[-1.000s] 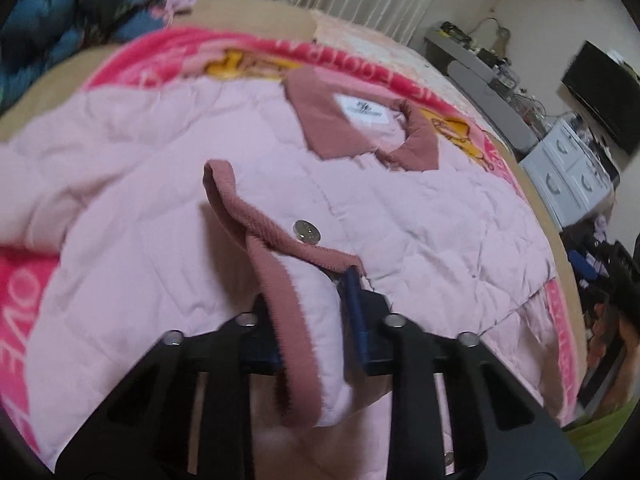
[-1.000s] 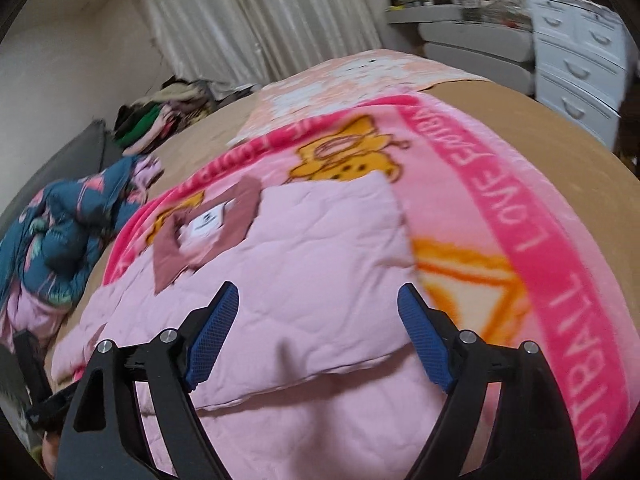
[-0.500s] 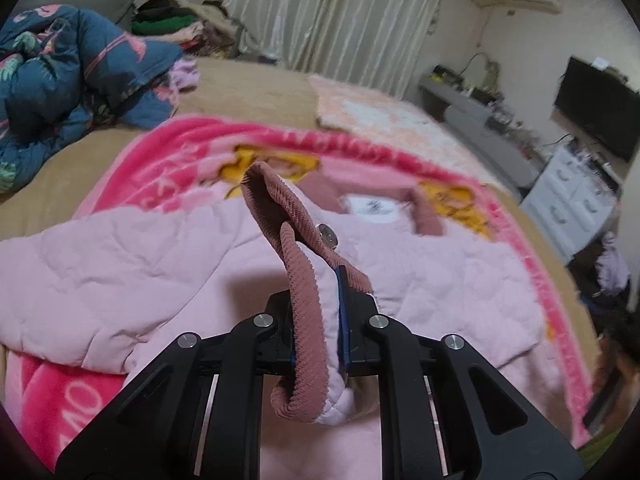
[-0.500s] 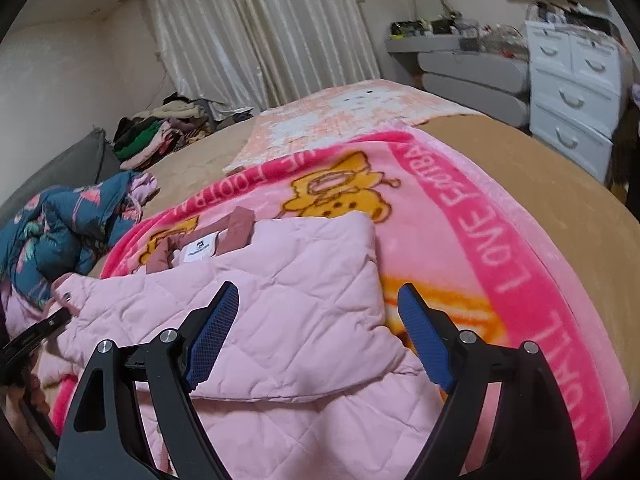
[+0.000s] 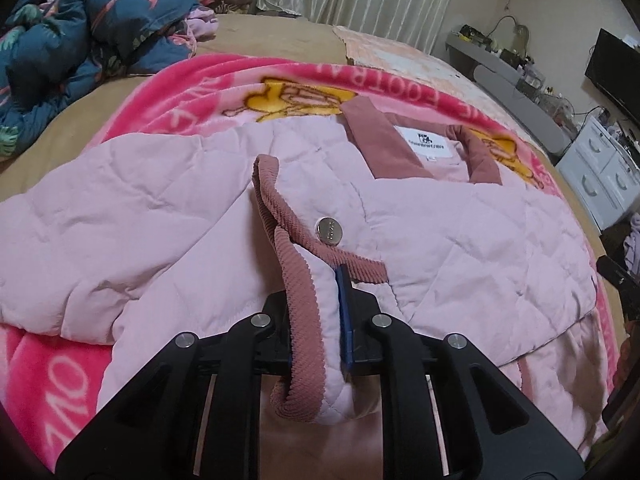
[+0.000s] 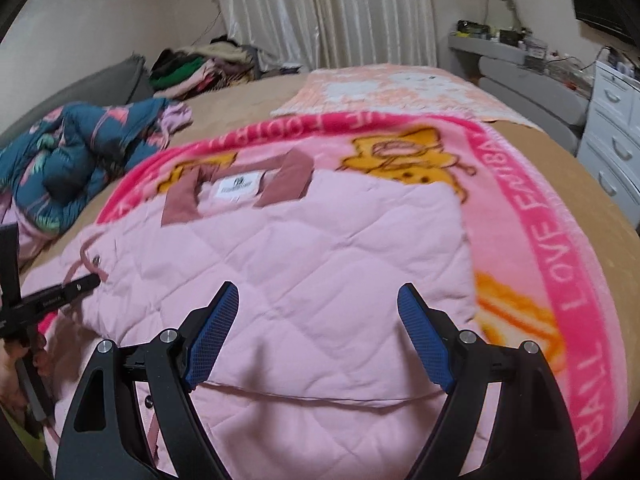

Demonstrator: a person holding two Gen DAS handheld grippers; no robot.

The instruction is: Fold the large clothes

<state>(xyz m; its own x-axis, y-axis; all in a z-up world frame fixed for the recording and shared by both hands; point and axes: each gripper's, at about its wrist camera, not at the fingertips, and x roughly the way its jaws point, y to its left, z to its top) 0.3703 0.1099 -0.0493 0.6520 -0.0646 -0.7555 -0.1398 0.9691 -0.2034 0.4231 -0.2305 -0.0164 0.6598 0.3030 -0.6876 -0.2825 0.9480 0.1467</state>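
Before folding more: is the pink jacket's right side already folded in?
Yes. The pink jacket shows a straight folded edge on that side, lying over its front.

— What colours lie by your fingers?
— Between my blue-padded fingers [image 5: 345,312], a pale pink quilted jacket [image 5: 460,248] with dusty-rose corduroy trim [image 5: 298,312]; beyond them, a hot-pink blanket [image 6: 560,264] with yellow bears.

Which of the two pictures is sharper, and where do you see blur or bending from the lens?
Left wrist view: sharper; the round metal snap button and the white neck label are crisp, though the edges curve. Right wrist view: softer, with motion blur on the label and the bright pink fleece blanket's lettering; the lens bows the bed. Both have dim indoor light and dark corners.
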